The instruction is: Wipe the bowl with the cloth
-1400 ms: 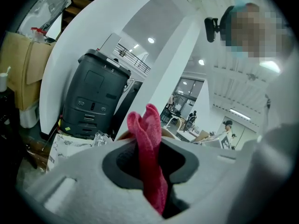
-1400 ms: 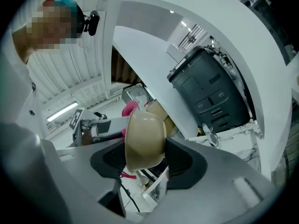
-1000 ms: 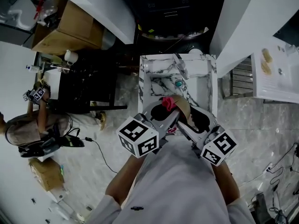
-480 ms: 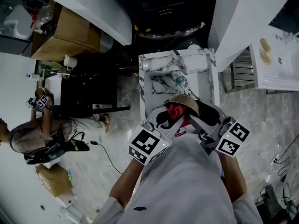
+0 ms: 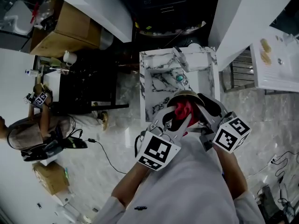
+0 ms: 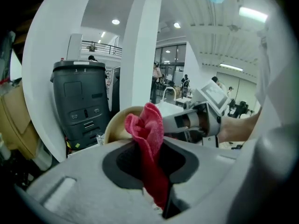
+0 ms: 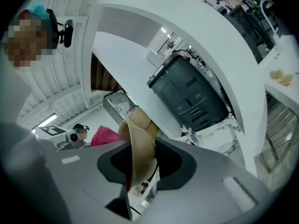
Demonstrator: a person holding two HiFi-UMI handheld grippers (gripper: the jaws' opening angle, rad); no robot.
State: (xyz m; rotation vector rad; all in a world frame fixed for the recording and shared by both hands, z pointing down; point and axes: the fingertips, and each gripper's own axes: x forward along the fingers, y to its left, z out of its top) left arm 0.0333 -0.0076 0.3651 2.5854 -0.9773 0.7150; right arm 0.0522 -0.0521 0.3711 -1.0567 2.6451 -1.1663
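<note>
Two grips hold: the left gripper (image 6: pixel 152 167) is clamped on the red cloth (image 6: pixel 150 129); the right gripper (image 7: pixel 140 167), its jaws just closing, pinches the tan bowl (image 7: pixel 140 146) by its rim. The cloth lies against the bowl

A white, grey-veined marble sink (image 5: pixel 143 85) is seen below, with a chrome faucet (image 5: pixel 180 61) at its far rim and a small teal round object (image 5: pixel 179 79) inside. A brown cardboard box (image 5: pixel 70 24) is placed at upper left, near a white mug (image 5: pixel 70 57).
</note>
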